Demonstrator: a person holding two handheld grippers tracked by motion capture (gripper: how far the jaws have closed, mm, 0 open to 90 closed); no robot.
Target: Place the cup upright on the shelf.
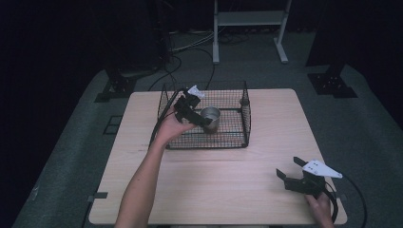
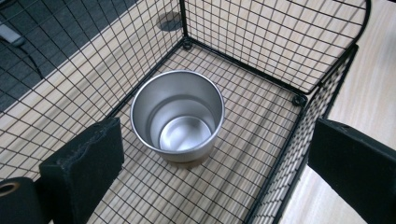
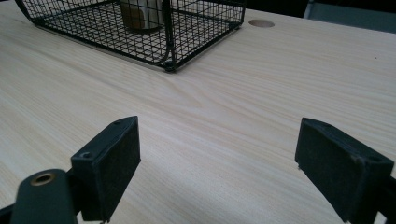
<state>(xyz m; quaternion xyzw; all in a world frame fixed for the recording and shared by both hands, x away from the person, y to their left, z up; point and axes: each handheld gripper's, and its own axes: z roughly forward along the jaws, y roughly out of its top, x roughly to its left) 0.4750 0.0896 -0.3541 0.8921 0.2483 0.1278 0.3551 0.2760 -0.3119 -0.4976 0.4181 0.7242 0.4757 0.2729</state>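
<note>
A steel cup [image 2: 177, 116] is found standing upright on the mesh floor of a wire basket [image 1: 245, 124], near the basket's left-hand side as seen in the high view, mouth facing up. Its long axis is vertical; the interior is seen to be empty in the left gripper view. The basket rests on the far half of a wooden table [image 1: 214, 185].

The left gripper [image 1: 198, 115] is held over the basket, just above the cup, with its jaws spread wide and nothing between them; no contact with the cup is observed. The step in hand is judged to be either the approach to a grasp or the release of the cup; which one cannot be told. If a grasp is intended, the jaws must be lowered astride the wall of the cup and closed squarely, clear of the mesh.

The right gripper [image 1: 289, 168] is held low over the table's near right corner, jaws spread and empty, well apart from the basket.
</note>
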